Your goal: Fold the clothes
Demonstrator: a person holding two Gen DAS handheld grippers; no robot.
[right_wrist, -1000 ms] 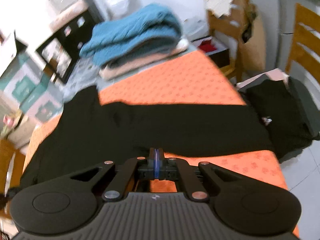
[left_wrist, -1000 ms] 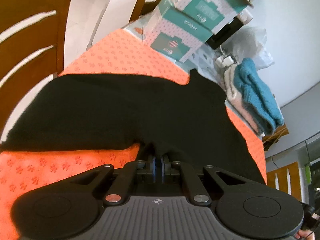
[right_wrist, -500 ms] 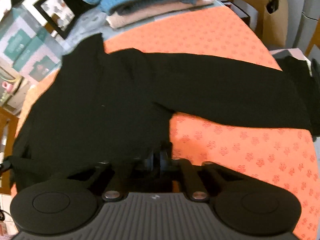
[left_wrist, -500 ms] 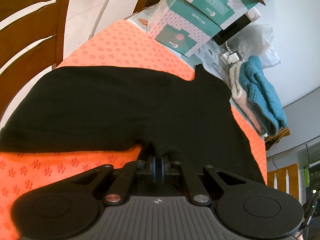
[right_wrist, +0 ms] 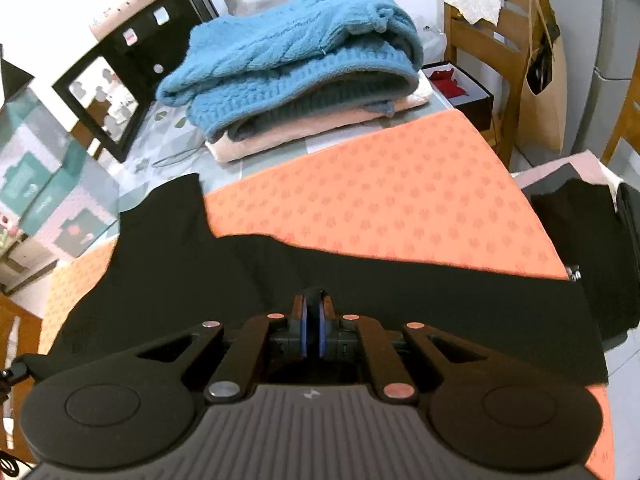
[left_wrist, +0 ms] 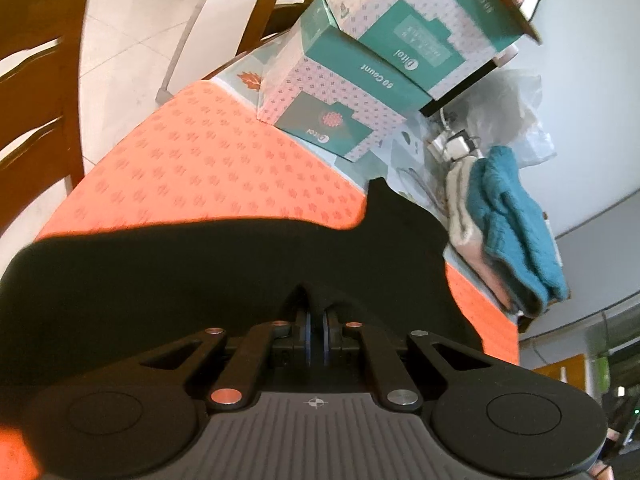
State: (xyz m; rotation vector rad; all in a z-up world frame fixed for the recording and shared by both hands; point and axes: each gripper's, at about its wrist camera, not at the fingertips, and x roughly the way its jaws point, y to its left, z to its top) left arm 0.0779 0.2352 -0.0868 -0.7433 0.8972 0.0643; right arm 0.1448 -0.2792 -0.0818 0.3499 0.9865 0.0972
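Beyond the black garment (right_wrist: 360, 280) a broad strip of orange mat (right_wrist: 400, 208) lies bare, open for passing. The far desk edge is crowded: folded blue sweater pile (right_wrist: 296, 80), teal boxes (left_wrist: 360, 80), black frame (right_wrist: 104, 104). A wooden chair (left_wrist: 36, 92) flanks the left side.

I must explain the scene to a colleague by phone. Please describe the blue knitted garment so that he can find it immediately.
Start at the orange patterned mat that covers the table. Beyond its far edge lies a small pile of folded clothes. The blue cable-knit sweater is the thick top layer, resting on a pale pink folded garment; the black garment lies spread on the mat.
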